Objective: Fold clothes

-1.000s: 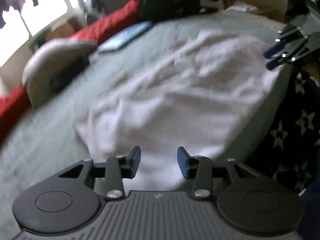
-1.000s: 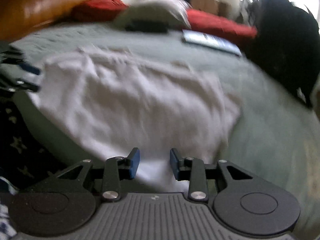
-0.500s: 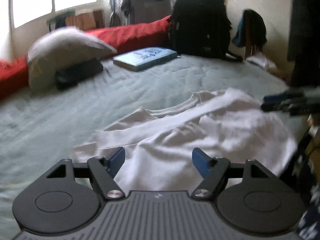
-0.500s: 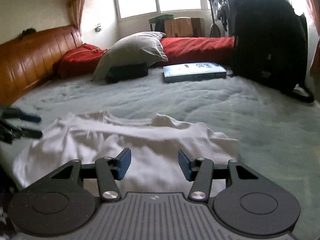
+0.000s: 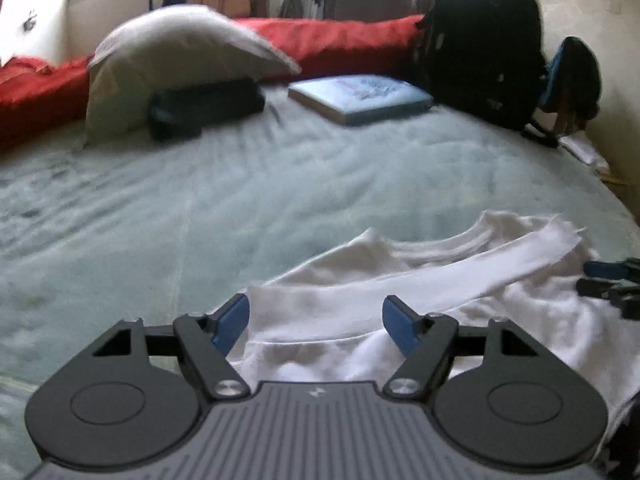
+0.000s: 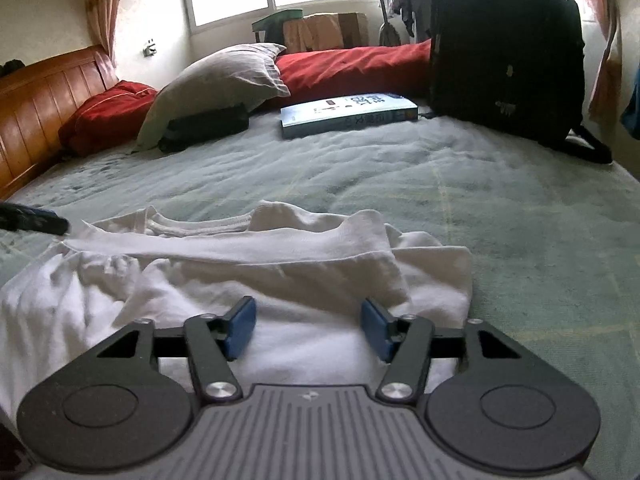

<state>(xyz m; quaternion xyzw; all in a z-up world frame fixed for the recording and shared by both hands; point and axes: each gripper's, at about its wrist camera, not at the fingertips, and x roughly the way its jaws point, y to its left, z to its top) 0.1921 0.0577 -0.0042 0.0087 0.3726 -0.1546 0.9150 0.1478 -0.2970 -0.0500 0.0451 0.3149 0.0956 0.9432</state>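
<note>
A white shirt [image 5: 420, 280] lies rumpled on the grey-green bed [image 5: 200, 208], near its front edge, with a sleeve folded across the body and the collar on the far side. My left gripper [image 5: 316, 314] hovers over the shirt's left end, open, with nothing pinched. My right gripper [image 6: 307, 316] hovers over the shirt [image 6: 248, 252] toward its right end; its jaws are opening and the cloth lies below them, not gripped. Each gripper shows at the other view's edge: the right gripper [image 5: 608, 280] and the left gripper [image 6: 32, 218].
At the back of the bed sit a grey pillow [image 6: 216, 80], a black pouch [image 6: 204, 126], a blue book [image 6: 348, 114] and a big black backpack [image 6: 504, 52]. A red blanket [image 6: 352, 66] runs along the far side. A wooden headboard [image 6: 36, 108] stands on the left.
Both grippers have let go of the shirt, opened wider and rolled level. The left one moved toward the shirt's left end. The shirt now lies still with a sleeve folded across it.
</note>
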